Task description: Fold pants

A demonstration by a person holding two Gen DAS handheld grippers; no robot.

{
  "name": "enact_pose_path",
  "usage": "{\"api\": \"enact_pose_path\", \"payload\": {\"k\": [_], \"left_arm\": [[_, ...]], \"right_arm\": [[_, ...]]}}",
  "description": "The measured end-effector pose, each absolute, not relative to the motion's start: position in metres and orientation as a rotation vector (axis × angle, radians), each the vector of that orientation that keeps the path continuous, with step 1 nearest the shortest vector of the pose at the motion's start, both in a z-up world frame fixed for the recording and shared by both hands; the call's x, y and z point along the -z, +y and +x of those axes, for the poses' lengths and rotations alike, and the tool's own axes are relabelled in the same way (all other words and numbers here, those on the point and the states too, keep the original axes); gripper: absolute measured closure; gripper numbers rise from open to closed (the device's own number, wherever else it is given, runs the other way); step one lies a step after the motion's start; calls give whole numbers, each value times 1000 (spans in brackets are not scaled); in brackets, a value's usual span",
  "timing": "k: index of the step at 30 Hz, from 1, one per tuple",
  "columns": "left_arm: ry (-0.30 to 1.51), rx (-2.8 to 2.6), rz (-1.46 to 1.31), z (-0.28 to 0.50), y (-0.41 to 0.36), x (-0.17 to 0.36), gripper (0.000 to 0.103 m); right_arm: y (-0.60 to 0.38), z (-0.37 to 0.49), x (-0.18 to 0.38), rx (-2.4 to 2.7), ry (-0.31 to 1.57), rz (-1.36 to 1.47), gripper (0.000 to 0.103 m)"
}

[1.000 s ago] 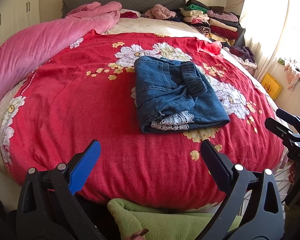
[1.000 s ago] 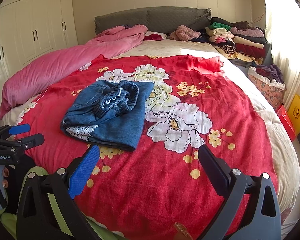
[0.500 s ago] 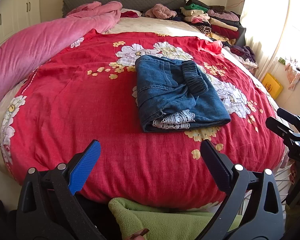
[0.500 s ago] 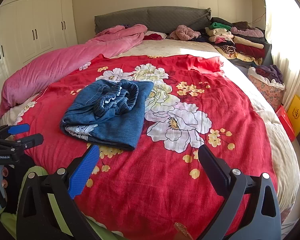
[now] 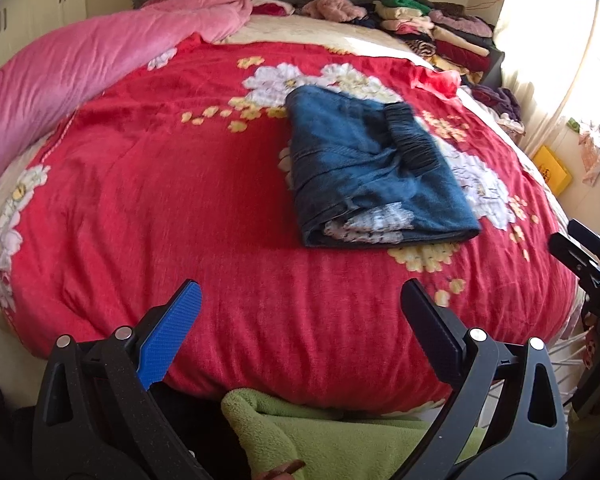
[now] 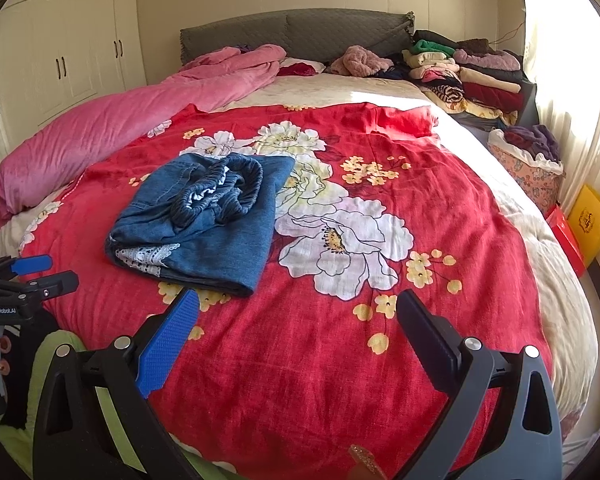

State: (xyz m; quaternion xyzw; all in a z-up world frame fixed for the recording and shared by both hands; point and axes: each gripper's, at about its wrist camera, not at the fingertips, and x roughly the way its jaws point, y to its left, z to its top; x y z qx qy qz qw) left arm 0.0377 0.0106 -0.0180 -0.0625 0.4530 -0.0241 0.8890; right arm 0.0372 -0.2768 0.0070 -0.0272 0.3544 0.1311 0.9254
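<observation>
Left wrist view: pants (image 5: 373, 172) folded, both grippers clear.
Left gripper (image 5: 298, 308) and right gripper (image 6: 298, 312) hang wide, empty, edging slightly closer; the denim bundle sits unchanged mid-bedspread (image 5: 140, 208) — folding looks finished.

Both our grippers wide open, gripping nothing

Our left gripper (image 5: 298, 298) and right gripper (image 6: 298, 308) sit low in frame (each glimpsing the other at its edge).

"genrobot.ai" in white on the left gripper (image 6: 28, 276) body, seen at the left edge of the right wrist view. "das" partly readable on the right gripper (image 5: 583, 252) body; rest cut off.
</observation>
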Motion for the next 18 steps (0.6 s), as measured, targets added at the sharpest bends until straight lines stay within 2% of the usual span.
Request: {"api": "enact_pose_path", "payload": {"k": [4,10,14,18], "left_arm": [[998,-62,-129,49,31,36,9],[971,-201,-163,83,102,34,9],[1025,-330,-185,141,173,42,9],[1012,-393,-203,200,220,46,10]], "right_arm": [[-290,47,3,-228,744,-44,5],[-340,85,11,-96,740,-25,5],[-405,141,15,55,747,3,5],[-481,221,32,193,834,90,5]]}}
